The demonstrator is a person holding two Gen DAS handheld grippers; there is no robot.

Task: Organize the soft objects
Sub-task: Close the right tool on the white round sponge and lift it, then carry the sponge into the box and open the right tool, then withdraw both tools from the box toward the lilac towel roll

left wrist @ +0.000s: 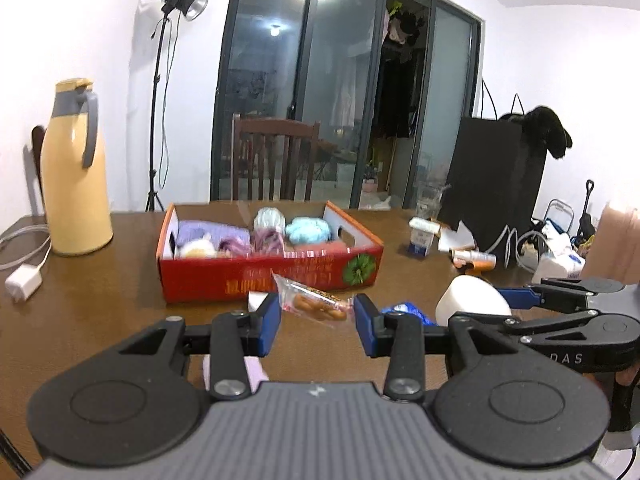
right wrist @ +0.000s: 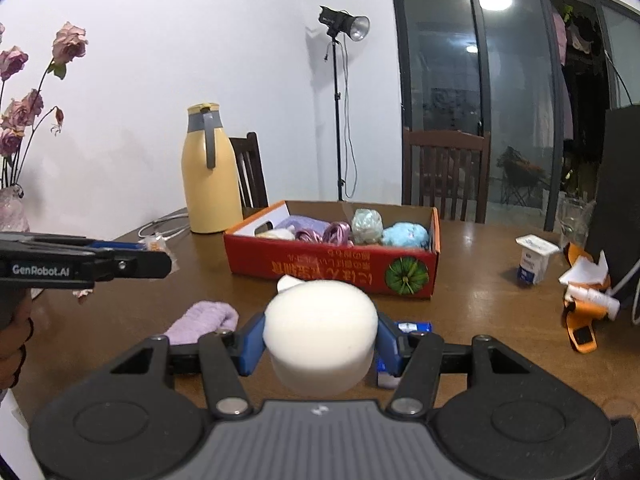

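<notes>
While both grippers carry loads above the table (left wrist: 100,312), either could slip: the right gripper (right wrist: 320,344) squeezes one white foam cylinder (right wrist: 320,332), the left gripper (left wrist: 316,312) pinches one crinkly snack packet (left wrist: 316,300). One red box (left wrist: 272,276) ahead holds roughly six soft things.

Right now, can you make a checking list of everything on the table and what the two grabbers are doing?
Surface: brown wooden table, things scattered on it.
Job's things: red cardboard box holding soft bundles; purple cloth lying outside it.
Clutter: yellow jug, small carton, orange wrappers.
Grippers: left gripper shut on a clear snack packet; right gripper shut on a white foam cylinder.
Cables: white charger and cord beside the jug.
Surroundings: light stand, wooden chairs, glass doors, dried roses.
</notes>
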